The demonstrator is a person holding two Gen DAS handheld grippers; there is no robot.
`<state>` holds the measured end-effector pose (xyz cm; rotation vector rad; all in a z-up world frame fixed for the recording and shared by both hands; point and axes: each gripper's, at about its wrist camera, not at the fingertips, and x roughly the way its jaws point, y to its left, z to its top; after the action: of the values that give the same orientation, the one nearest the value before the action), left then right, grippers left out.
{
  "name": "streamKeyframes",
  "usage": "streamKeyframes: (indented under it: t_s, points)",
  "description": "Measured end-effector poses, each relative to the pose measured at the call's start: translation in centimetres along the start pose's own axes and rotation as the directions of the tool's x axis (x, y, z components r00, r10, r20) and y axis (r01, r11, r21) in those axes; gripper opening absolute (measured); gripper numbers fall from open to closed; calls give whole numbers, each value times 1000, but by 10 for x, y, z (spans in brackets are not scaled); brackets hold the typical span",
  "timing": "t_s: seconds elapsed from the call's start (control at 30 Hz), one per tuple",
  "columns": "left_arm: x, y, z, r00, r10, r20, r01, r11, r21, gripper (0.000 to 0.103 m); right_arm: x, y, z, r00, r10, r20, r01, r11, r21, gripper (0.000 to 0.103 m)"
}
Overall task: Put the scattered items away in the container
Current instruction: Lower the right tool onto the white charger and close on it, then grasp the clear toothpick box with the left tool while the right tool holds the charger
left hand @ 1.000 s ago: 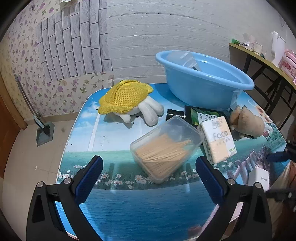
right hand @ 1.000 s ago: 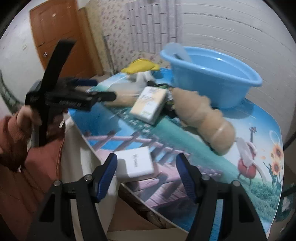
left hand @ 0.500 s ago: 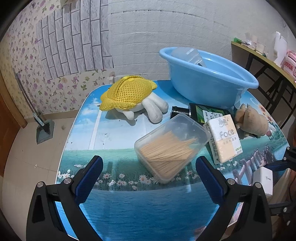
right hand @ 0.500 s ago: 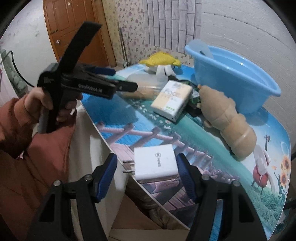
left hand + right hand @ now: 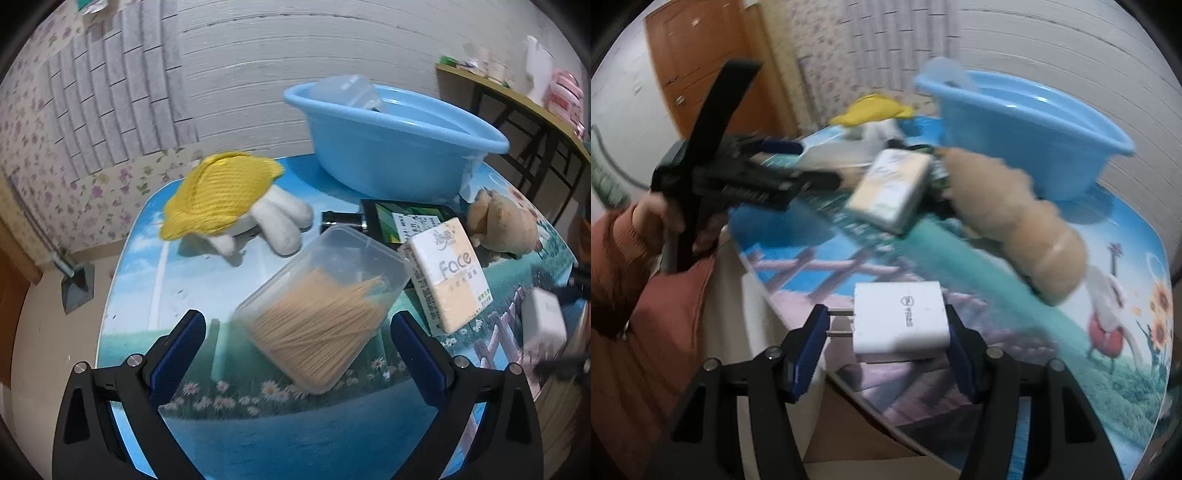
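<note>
Step in hand, by my read: two pickups at once, toothpick box w/ the left, charger w/ the right, both bound for the blue basin (image 5: 391,162) at the back of the table (image 5: 136,295). Going left to right: yellow mesh toy (image 5: 221,199) w/ white plush legs sits back-left, well apart from either tool, leave it for now. Left gripper (image 5: 295,332) hangs wide open, nothing held; the clear toothpick box (image 5: 321,306) lies skewed between the fingers but I see no contact yet. To do it well: square the wrist to the box's short sides before closing, squeeze gently since the thin plastic prob flexes and the lid could pop, keep it level on the lift so the picks don't spill. Next right: dark green packet (image 5: 402,221) partly under the "Face" tissue pack (image 5: 447,277), which lies just beside the box, so mind not to drag it along. Tan plush (image 5: 502,229) near the basin's front. Far right: white charger (image 5: 901,317) at the table's front edge, prongs pointing left. Right gripper (image 5: 886,339) is narrowed around it; right pad looks touching the body, left pad at the prong tips, but whether it's fully clamped I can't tell, frame's blurred. Better to bite the body, not the prongs, else it may pivot out; lift clear of the edge, then carry over the plush to the basin.
</note>
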<state>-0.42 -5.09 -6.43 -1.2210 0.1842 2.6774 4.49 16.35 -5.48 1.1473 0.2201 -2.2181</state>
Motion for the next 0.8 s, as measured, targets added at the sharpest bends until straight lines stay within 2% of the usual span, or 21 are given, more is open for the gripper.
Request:
streamKeyframes:
  t_s: [0.27,0.3,0.37,0.43,0.53,0.63,0.8]
  points:
    - [11,-4,7,1000,-9,-12,10,999,38,101,-5,-23,1,997,-83,7,82,992,99,60]
    - [9,-4,7,1000,-16,-3,16,999,41,99,-6,-25,1,997,-77,10,76,991,112,60]
    - [5,-6,5,999,-39,3,39,998,50,87,-8,-29,0,997,-76,10,75,990,121,60]
    - [4,-7,4,1000,-30,3,29,998,53,83,-9,-30,-1,997,-82,9,80,990,119,60]
    - [-1,-7,1,999,-35,3,35,999,42,79,-12,-32,-3,997,-83,9,81,990,118,60]
    - [-6,-7,-3,999,-48,-4,48,999,22,79,-10,-36,-1,996,-86,10,84,988,127,60]
    - [-20,-13,-11,994,-106,-19,106,994,19,76,-13,-42,-4,994,-107,10,104,984,146,60]
